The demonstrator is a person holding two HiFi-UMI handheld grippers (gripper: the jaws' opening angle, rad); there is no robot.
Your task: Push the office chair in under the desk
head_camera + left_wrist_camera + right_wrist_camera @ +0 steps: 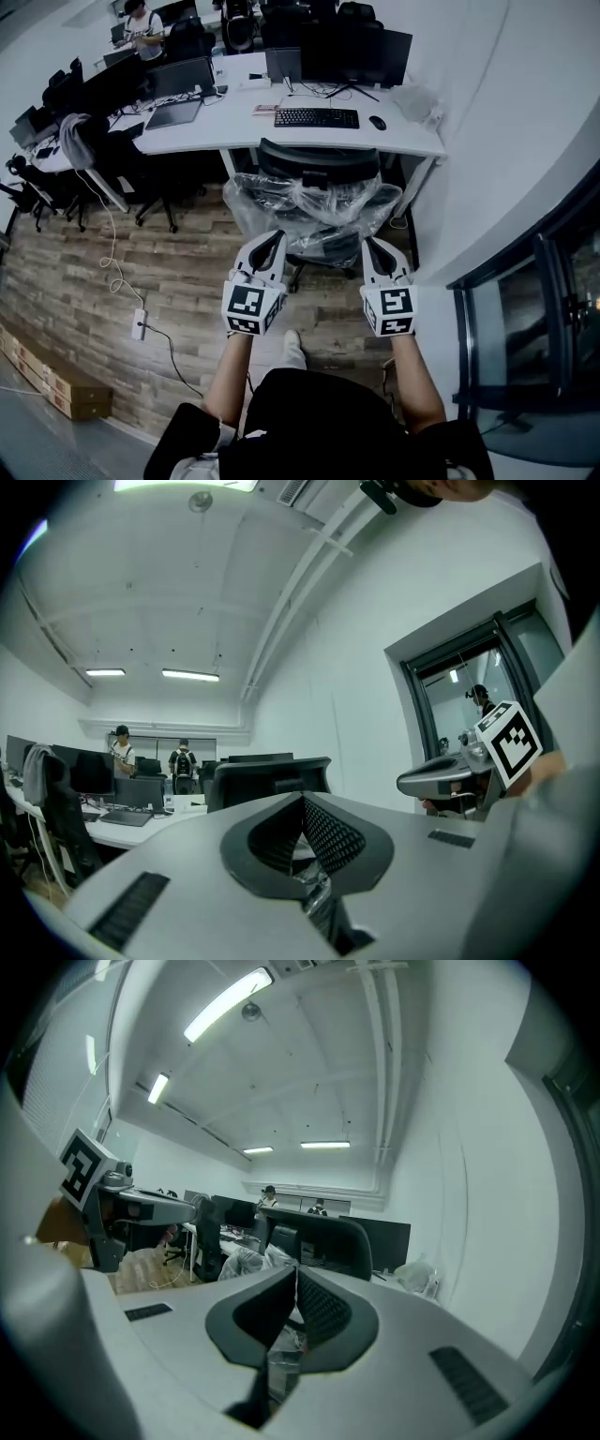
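The office chair (314, 202) is black, wrapped in clear plastic, and stands on the wood floor just in front of the white desk (234, 131). Its backrest top (319, 161) lies by the desk's front edge. My left gripper (269, 246) and right gripper (376, 251) are side by side right behind the chair, both shut and empty. I cannot tell whether they touch the plastic. The left gripper view has its shut gripper (302, 803) pointing at the chair back (272, 772). The right gripper view has its shut gripper (296, 1274) below the chair back (328, 1237).
A keyboard (316, 118), mouse (377, 123) and monitors (352, 52) are on the desk. Other chairs (155, 178) stand at left. A power strip (141, 324) with its cable lies on the floor, a cardboard box (56, 382) beyond. A wall and glass door (534, 309) close the right.
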